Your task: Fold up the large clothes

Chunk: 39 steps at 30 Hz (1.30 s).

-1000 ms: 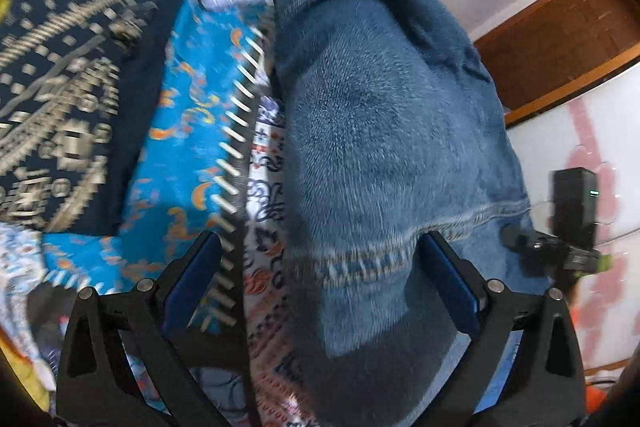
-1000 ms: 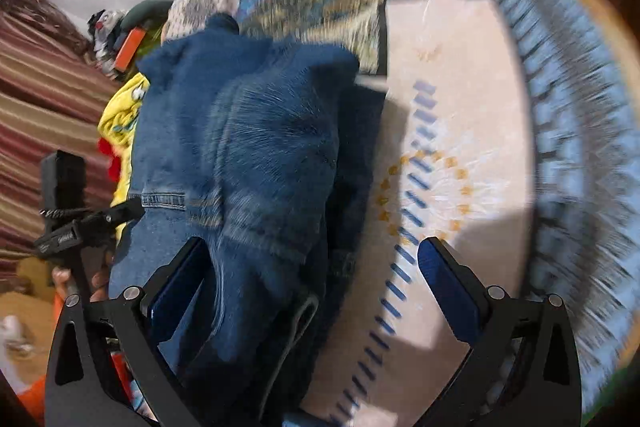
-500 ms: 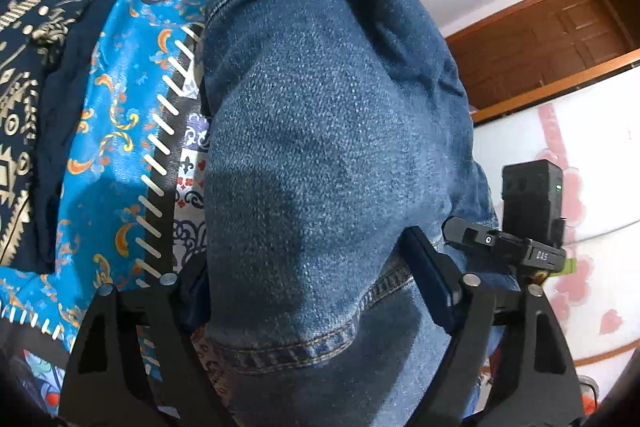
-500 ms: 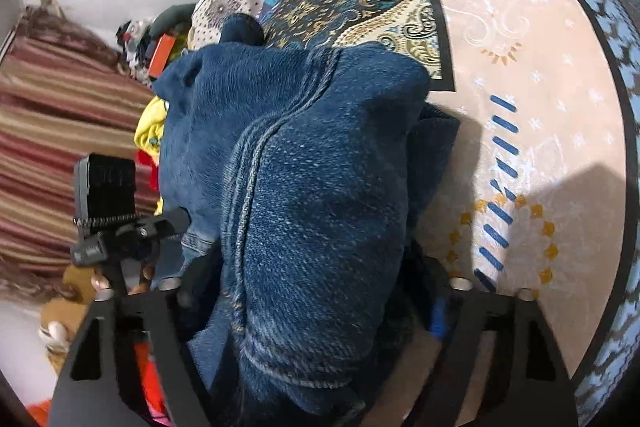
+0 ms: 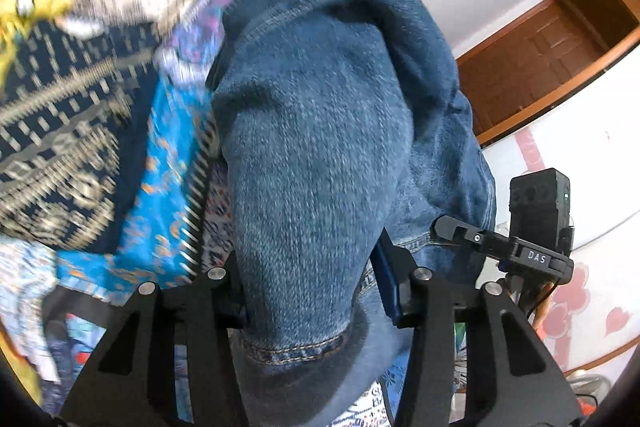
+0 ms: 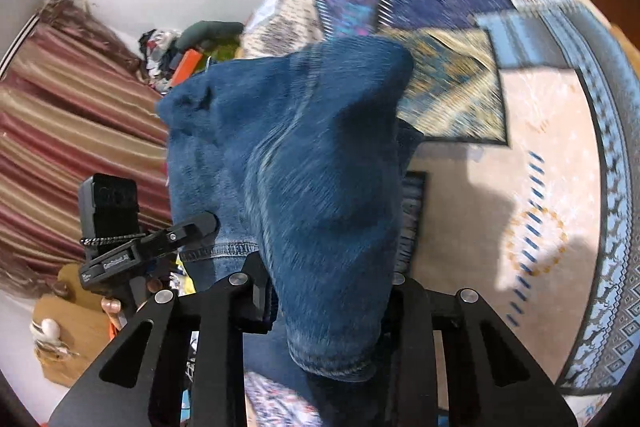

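A pair of blue denim jeans (image 5: 320,155) fills the middle of both views, bunched and lifted off the patterned bedspread (image 5: 168,195). My left gripper (image 5: 308,287) is shut on one hem end of the jeans. My right gripper (image 6: 324,295) is shut on another hem end of the jeans (image 6: 312,187). The other gripper shows at the edge of each view: the right one in the left wrist view (image 5: 520,251), the left one in the right wrist view (image 6: 132,251). The pads are mostly hidden by the denim.
The patchwork bedspread (image 6: 540,167) spreads right and ahead. A striped curtain (image 6: 68,131) and a pile of clothes (image 6: 176,47) lie to the left in the right wrist view. A brown wooden door (image 5: 540,59) and white wall stand behind in the left wrist view.
Both grippers closed from wide open onto the jeans' hem ends and lifted the denim. The views are now blurred by motion.
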{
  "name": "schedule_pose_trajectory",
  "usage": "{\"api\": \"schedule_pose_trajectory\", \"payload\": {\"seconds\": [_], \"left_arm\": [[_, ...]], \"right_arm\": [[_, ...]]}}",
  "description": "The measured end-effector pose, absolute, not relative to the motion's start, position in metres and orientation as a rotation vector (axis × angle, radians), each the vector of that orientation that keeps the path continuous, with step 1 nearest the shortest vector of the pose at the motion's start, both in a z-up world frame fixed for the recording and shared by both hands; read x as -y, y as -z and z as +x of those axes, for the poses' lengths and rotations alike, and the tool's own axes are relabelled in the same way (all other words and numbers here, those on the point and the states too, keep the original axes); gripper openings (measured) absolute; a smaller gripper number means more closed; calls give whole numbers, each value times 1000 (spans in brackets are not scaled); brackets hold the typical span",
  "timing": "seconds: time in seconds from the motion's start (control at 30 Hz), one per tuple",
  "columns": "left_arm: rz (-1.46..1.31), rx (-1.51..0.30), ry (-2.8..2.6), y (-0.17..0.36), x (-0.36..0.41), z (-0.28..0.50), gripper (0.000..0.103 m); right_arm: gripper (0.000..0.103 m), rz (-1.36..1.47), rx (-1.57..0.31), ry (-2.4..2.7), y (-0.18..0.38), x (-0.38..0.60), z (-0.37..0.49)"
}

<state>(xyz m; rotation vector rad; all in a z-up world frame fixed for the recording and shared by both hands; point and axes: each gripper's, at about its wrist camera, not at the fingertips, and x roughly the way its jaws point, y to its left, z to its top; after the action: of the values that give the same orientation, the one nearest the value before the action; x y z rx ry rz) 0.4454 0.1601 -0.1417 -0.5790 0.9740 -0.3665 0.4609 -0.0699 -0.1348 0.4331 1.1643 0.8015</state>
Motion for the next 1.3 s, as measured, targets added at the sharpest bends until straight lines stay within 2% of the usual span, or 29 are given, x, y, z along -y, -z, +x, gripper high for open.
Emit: {"api": "schedule_pose_trajectory", "payload": {"seconds": [0.33, 0.57, 0.8, 1.0, 1.07, 1.2, 1.27, 1.3], "left_arm": [[-553, -743, 289, 56, -263, 400, 48], [-554, -706, 191, 43, -327, 409, 48], [-591, -796, 96, 98, -378, 433, 48], [-665, -973, 49, 193, -402, 486, 48], [-639, -994, 11, 216, -403, 497, 53], [-549, -974, -42, 224, -399, 505, 80], [-523, -978, -66, 223, -397, 502, 82], [-516, -980, -74, 224, -397, 500, 82]], "right_arm": [[27, 361, -983, -912, 57, -14, 450], [27, 377, -950, -964, 59, -73, 460], [27, 391, -1037, -947, 112, -129, 484], [27, 319, -1175, -857, 192, -161, 524], [29, 303, -1207, -824, 213, -163, 534], [37, 272, -1198, -778, 223, -156, 544], [49, 195, -1178, -767, 217, -157, 538], [51, 144, -1157, -759, 211, -157, 533]]}}
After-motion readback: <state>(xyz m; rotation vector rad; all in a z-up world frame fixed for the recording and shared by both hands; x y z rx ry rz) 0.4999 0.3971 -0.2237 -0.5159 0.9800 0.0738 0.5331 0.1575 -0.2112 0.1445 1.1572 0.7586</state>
